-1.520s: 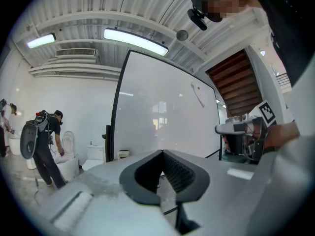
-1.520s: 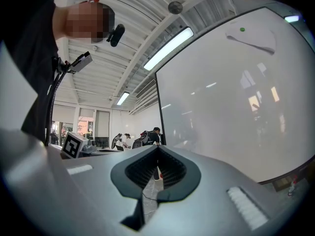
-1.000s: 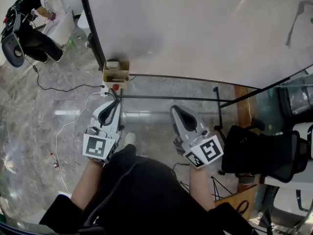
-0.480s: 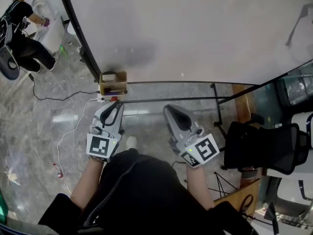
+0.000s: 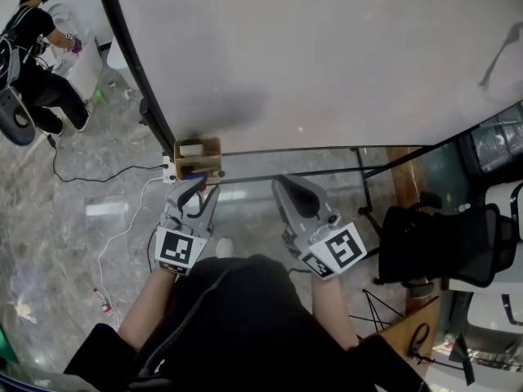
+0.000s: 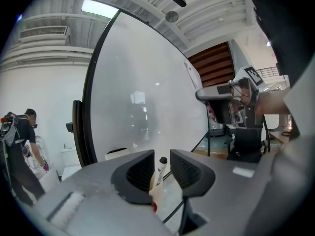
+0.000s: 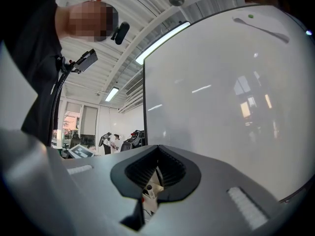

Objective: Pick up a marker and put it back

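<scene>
One marker (image 6: 159, 175), black cap uppermost, is seen upright between the fingers of the left gripper (image 6: 161, 153). The fingers are opening and are no longer clenched as they were a second ago, and a gap shows beside the cap. The marker's lower end is met by the small cream holder (image 5: 198, 148) fixed at the lower corner of the whiteboard (image 5: 327, 55). The left gripper has been brought up close under that holder since then. The right gripper (image 7: 157, 150) is kept clenched on nothing, beside the left, much as before.
</scene>
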`<state>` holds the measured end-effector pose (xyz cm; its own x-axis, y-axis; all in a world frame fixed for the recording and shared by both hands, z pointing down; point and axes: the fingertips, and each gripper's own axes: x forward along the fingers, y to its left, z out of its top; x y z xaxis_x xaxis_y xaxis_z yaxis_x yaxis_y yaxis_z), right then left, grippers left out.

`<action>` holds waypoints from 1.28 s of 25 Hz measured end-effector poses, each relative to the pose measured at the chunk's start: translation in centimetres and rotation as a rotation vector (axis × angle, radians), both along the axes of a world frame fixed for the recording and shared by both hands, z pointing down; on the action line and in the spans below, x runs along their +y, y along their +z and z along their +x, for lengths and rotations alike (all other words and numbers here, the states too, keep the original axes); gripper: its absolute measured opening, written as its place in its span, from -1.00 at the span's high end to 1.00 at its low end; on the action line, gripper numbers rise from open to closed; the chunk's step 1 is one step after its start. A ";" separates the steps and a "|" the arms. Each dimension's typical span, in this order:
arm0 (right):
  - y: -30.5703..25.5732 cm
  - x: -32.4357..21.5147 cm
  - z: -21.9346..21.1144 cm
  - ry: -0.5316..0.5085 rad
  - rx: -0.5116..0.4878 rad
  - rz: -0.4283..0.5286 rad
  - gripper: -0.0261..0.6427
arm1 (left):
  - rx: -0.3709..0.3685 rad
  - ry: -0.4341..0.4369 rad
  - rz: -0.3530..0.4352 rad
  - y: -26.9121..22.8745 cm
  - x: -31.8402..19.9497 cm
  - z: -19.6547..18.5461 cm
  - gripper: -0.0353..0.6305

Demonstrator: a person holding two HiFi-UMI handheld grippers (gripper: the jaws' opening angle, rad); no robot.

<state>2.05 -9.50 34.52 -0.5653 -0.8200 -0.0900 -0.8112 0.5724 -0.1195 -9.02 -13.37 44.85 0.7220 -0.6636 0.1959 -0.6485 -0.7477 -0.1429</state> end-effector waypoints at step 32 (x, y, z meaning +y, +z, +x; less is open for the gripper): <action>0.1 -4.0 2.6 -0.178 0.009 -0.018 0.89 | -0.162 -0.156 -0.050 5.3 -2.1 1.8 0.37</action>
<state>4.65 -13.54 34.58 -0.7025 -0.7082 -0.0706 -0.6983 0.7050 -0.1236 -7.17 -15.46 50.12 0.5680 -0.7510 0.3366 -0.7280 -0.6493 -0.2201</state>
